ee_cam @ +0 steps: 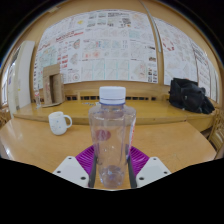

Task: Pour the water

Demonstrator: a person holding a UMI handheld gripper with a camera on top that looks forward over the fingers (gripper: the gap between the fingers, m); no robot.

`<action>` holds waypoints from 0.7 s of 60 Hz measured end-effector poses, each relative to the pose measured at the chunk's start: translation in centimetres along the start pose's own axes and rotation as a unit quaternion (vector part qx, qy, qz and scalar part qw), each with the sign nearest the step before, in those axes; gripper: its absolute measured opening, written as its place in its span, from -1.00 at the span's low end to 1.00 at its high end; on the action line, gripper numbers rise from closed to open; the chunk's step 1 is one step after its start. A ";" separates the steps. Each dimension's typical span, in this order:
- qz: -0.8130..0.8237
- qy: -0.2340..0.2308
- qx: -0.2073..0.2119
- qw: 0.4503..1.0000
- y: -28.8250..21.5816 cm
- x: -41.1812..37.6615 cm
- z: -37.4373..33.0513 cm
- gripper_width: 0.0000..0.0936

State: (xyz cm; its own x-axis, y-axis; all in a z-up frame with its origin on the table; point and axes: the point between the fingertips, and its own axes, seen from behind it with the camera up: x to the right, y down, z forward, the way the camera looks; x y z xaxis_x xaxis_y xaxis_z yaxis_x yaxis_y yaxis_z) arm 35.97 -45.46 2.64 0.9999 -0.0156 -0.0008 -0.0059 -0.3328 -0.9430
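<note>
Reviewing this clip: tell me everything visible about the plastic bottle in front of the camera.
The plastic bottle is clear, ribbed and looks like thin plastic, with a white screw cap still on. It stands upright on the wooden table, between the two fingers of the hand-held gripper, whose purple pads show at either side of its base. Whether the pads press on it cannot be told. Its water level is hard to read.

bottle (111, 135) between fingers (74, 169) | mug (60, 122) left, beyond
</note>
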 end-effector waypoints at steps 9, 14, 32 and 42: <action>-0.006 0.019 0.009 1.000 -0.1 0.3 0.2 -0.32; -0.012 0.023 0.001 1.000 0.1 0.4 0.1 -0.33; -0.136 0.160 0.020 0.978 -8.6 3.9 -0.1 -0.32; -0.301 0.255 0.045 0.918 -20.0 3.7 1.0 -0.32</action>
State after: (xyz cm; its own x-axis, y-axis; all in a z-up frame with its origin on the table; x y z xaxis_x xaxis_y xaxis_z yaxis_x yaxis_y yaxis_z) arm 39.78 -37.92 21.16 0.6846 -0.3013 0.6637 0.5693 -0.3476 -0.7450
